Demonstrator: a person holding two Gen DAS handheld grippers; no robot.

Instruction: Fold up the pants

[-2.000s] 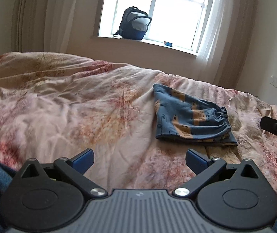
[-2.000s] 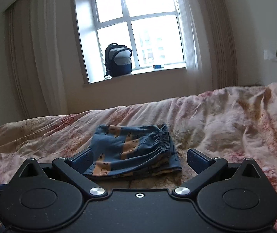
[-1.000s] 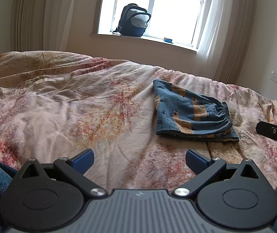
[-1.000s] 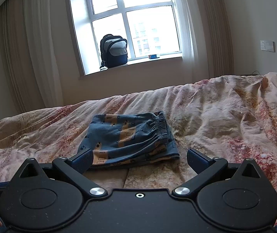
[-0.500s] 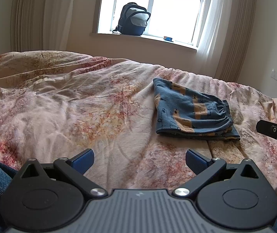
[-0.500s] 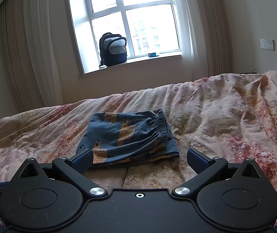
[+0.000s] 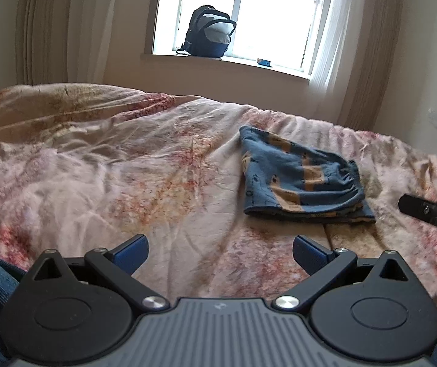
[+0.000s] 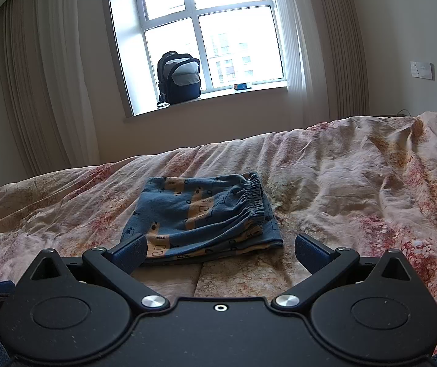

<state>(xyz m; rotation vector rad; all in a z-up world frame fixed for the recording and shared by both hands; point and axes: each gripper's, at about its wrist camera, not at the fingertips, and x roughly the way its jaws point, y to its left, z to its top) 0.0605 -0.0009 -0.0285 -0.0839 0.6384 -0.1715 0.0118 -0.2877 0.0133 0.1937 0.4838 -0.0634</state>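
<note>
The folded pants [image 8: 206, 217] lie on the bedspread [image 8: 356, 189] at twelve o'clock. The left gripper [image 7: 220, 252] and right gripper [image 8: 220, 250] both gape empty above the bedspread.

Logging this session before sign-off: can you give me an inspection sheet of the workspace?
Surface: bed with a wrinkled floral duvet.
Job's things: blue patterned pants lie folded in a compact stack, elastic waistband on top.
Clutter: nothing seen on the bed.
Grippers: left tool open, empty; right tool open, empty, just short of the pants.
Cables: nothing seen.
Surroundings: backpack and a small box on the windowsill; curtains; wall switch.
</note>
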